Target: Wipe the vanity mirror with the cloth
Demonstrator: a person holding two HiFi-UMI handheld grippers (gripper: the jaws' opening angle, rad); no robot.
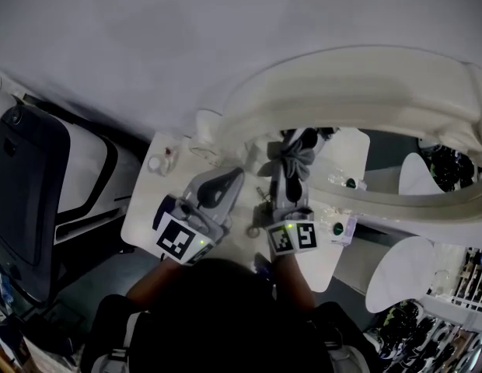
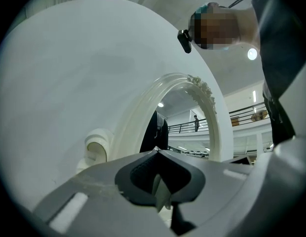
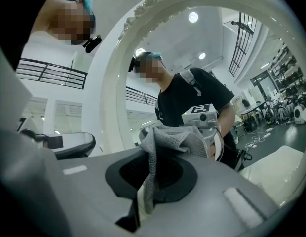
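Your right gripper (image 1: 291,181) is clamped on the cloth (image 1: 297,150) — the bunch sits close up to the mirror (image 1: 358,76). Your left gripper (image 1: 229,179) has its jaws together, empty.

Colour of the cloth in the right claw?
Grey waffle-weave cloth; clearest in the right gripper view.

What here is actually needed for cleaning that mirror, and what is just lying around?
In the job: vanity mirror, grey cloth, right tongs clamped on the cloth.
Lying about: left tongs, shut and empty; small round container on the white table; black chair.
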